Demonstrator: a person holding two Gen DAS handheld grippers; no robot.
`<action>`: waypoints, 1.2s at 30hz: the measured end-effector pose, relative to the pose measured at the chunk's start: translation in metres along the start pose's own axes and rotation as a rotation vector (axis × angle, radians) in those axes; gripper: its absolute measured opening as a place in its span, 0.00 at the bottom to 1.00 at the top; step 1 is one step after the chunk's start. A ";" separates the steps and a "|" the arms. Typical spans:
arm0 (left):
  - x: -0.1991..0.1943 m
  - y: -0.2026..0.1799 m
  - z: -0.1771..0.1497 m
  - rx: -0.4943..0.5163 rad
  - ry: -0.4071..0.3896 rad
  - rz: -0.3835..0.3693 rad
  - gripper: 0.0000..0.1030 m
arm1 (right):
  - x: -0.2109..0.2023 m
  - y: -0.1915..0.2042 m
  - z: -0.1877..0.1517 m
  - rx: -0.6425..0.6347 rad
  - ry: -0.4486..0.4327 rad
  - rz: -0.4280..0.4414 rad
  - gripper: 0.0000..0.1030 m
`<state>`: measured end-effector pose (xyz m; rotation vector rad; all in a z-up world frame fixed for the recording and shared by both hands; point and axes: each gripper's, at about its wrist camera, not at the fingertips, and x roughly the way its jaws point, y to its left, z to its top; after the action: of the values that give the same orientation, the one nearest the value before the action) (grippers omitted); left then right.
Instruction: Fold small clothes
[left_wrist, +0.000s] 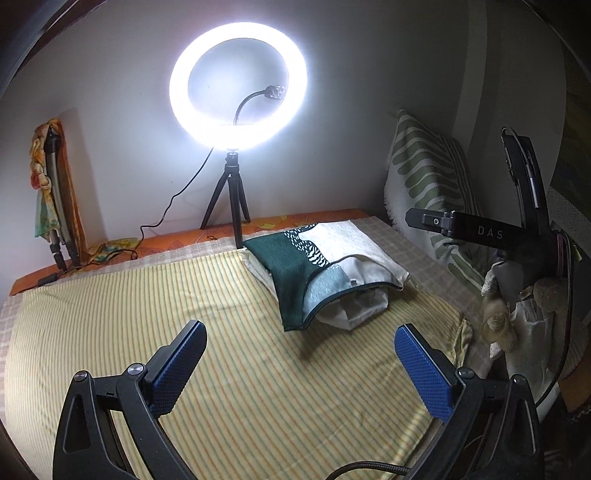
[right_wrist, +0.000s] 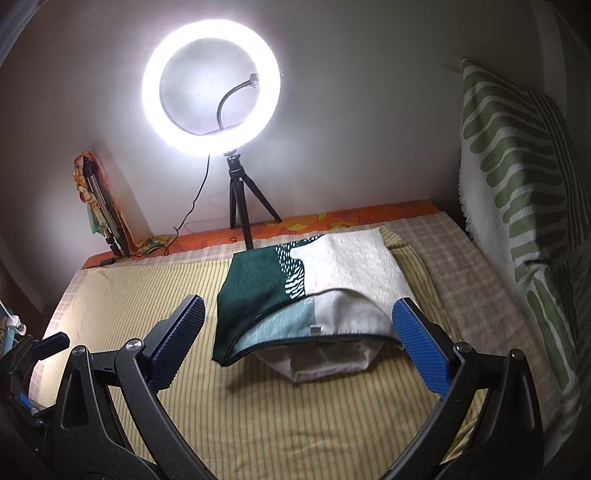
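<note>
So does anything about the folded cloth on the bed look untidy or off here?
Yes: the folded cloth has its near edge lifted off the striped sheet, white inner layers poking out underneath. Both grippers are open and clear of it.

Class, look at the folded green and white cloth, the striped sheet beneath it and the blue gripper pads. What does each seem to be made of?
Folded green and white cloth: looks like soft woven or terry fabric, matt, with a fuzzy surface and piped edge. Striped sheet: thin woven cotton, it seems, matt and slightly rippled. Blue gripper pads: probably rubber or textured plastic, with a ridged, dotted face.
</note>
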<state>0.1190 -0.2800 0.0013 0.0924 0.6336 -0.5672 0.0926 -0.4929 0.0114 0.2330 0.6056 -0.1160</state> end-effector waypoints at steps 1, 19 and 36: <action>-0.003 -0.001 -0.002 0.007 0.001 0.004 1.00 | -0.003 0.003 -0.004 0.001 0.000 -0.002 1.00; -0.030 -0.008 -0.052 0.110 -0.017 0.076 1.00 | -0.008 0.022 -0.068 0.097 -0.067 -0.071 1.00; -0.015 -0.013 -0.069 0.154 0.060 0.171 1.00 | 0.009 0.024 -0.084 0.026 -0.069 -0.162 1.00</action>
<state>0.0656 -0.2667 -0.0446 0.3060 0.6326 -0.4488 0.0580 -0.4495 -0.0560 0.2039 0.5541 -0.2874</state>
